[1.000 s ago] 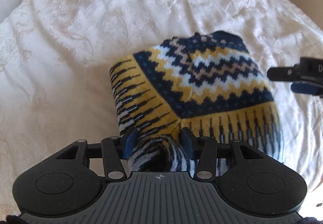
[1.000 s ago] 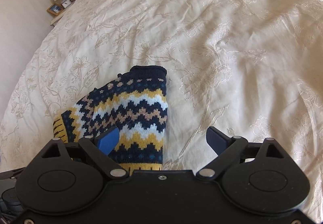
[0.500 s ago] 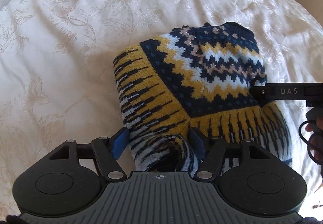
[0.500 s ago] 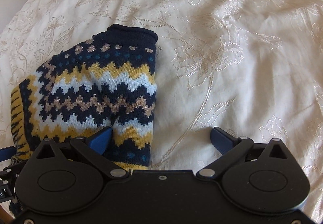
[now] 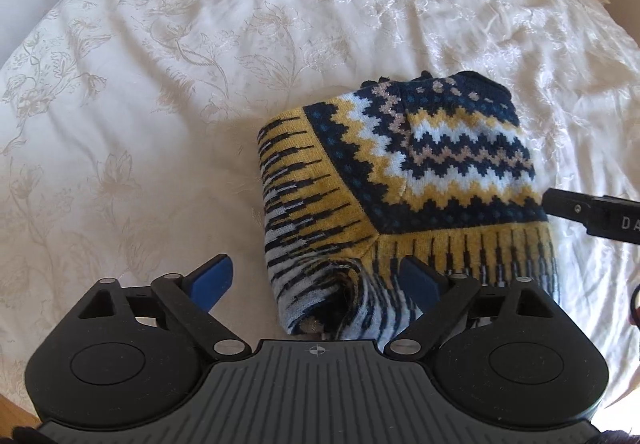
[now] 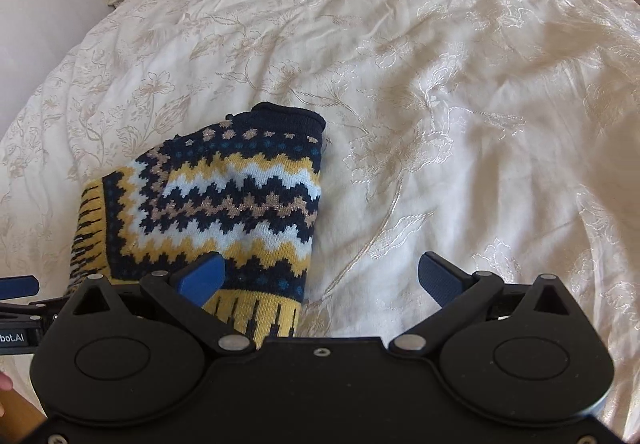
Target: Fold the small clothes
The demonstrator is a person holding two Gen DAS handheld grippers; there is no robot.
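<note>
Closest in, the left gripper point(image 5: 318, 280) has its blue pads spread wide with nothing held; the rolled end of the navy, yellow and white zigzag knitted sweater point(image 5: 404, 180) lies loose between them. I think it let go because that fold is done. The right gripper point(image 6: 320, 278) is wide open too, holding nothing, one pad over the sweater's edge. Farther out, the folded sweater rests flat on the cream flowery bedspread point(image 6: 460, 84), a soft place for folding.
</note>
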